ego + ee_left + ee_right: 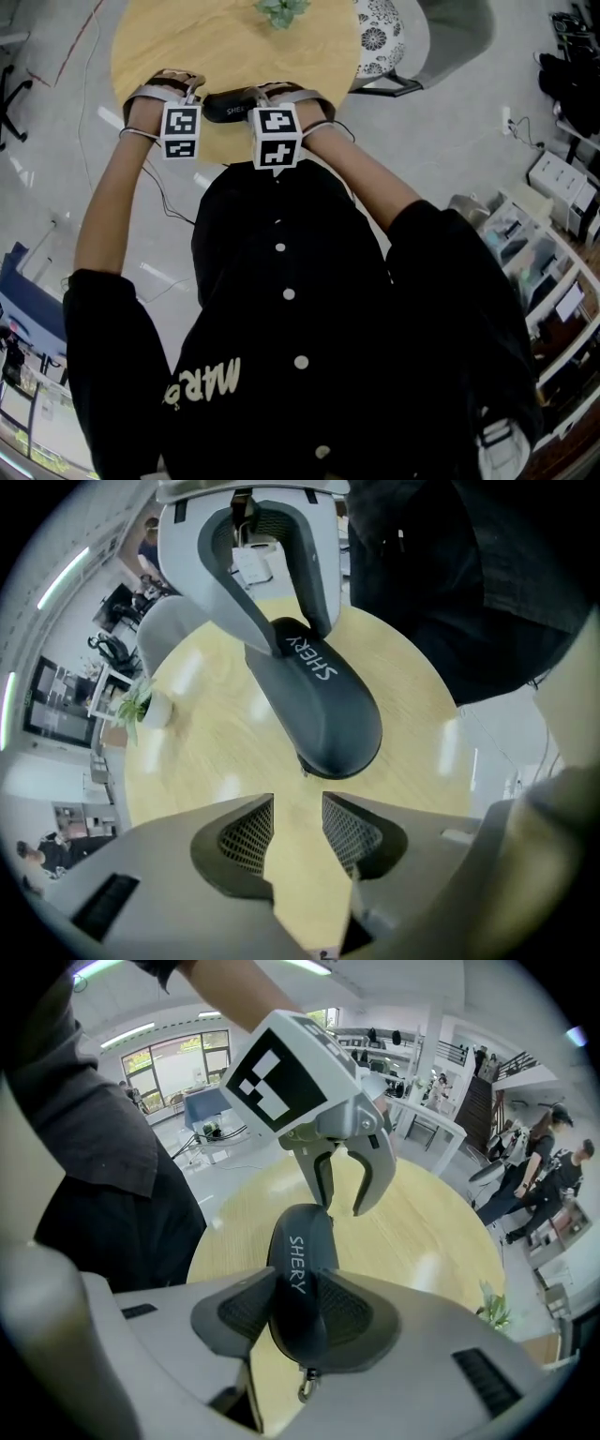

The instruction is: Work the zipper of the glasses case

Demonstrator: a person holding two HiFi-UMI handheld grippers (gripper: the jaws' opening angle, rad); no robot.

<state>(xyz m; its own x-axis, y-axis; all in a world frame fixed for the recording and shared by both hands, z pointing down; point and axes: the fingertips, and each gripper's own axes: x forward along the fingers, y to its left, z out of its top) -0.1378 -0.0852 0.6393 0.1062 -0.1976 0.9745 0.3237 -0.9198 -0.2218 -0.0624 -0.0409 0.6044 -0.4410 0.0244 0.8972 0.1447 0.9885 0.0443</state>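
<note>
Right gripper view: the right gripper clamps a dark oval glasses case lettered SHERY, with a ring at 6 o'clock; the left gripper gapes empty. Head view: case at the worktop's 6 o'clock edge, ring unseen.

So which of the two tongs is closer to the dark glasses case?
Right. The right tongs are clamped on the glasses case itself; the left tongs stand open just off its other end, with only table between them.
</note>
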